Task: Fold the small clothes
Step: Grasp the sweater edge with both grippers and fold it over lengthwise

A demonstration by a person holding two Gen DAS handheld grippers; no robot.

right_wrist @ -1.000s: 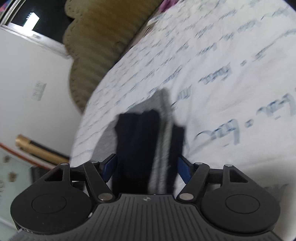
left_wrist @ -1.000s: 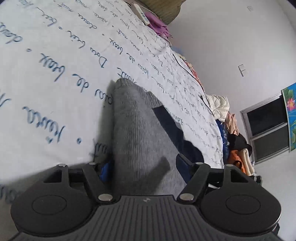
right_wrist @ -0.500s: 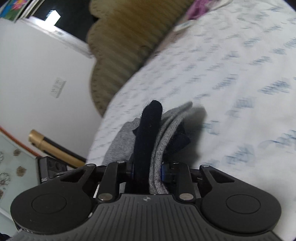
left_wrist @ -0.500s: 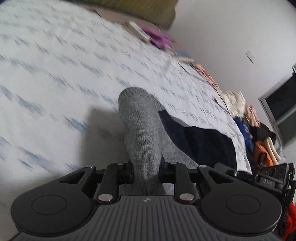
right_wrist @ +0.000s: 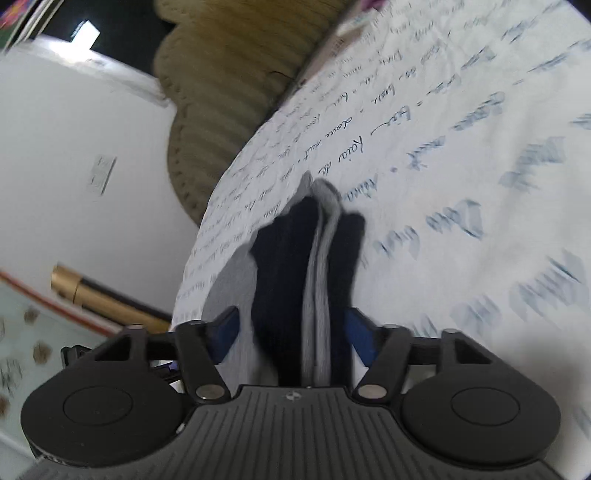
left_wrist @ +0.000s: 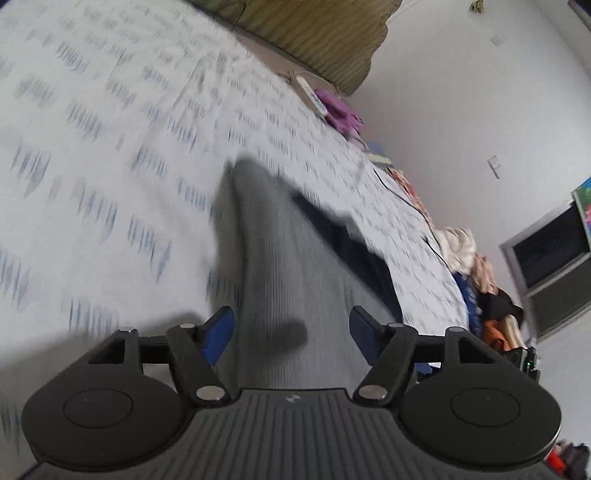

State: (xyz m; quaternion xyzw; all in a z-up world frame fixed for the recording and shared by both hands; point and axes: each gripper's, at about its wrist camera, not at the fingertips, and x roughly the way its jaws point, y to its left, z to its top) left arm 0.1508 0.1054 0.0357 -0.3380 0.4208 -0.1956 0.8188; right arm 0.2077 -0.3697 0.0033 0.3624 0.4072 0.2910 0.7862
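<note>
A grey knit sock with dark navy parts (left_wrist: pixel 280 258) lies on the white bedsheet with blue script (left_wrist: pixel 110 166). My left gripper (left_wrist: pixel 291 332) is open, its blue pads apart on either side of the grey end of the sock. In the right wrist view the sock's navy and grey folded layers (right_wrist: pixel 314 266) run between the pads of my right gripper (right_wrist: pixel 293 332), which is also open. Both views are motion-blurred.
An olive padded headboard (left_wrist: pixel 314 33) stands at the far end of the bed, with a purple cloth (left_wrist: pixel 341 112) near it. A pile of clothes (left_wrist: pixel 476 273) lies at the bed's right edge. A white wall (right_wrist: pixel 74 166) and gold tube (right_wrist: pixel 96 299) lie to the left.
Half a second ago both grippers were shut on the lifted sock. Now both have opened and the sock lies back on the sheet between the pads.
</note>
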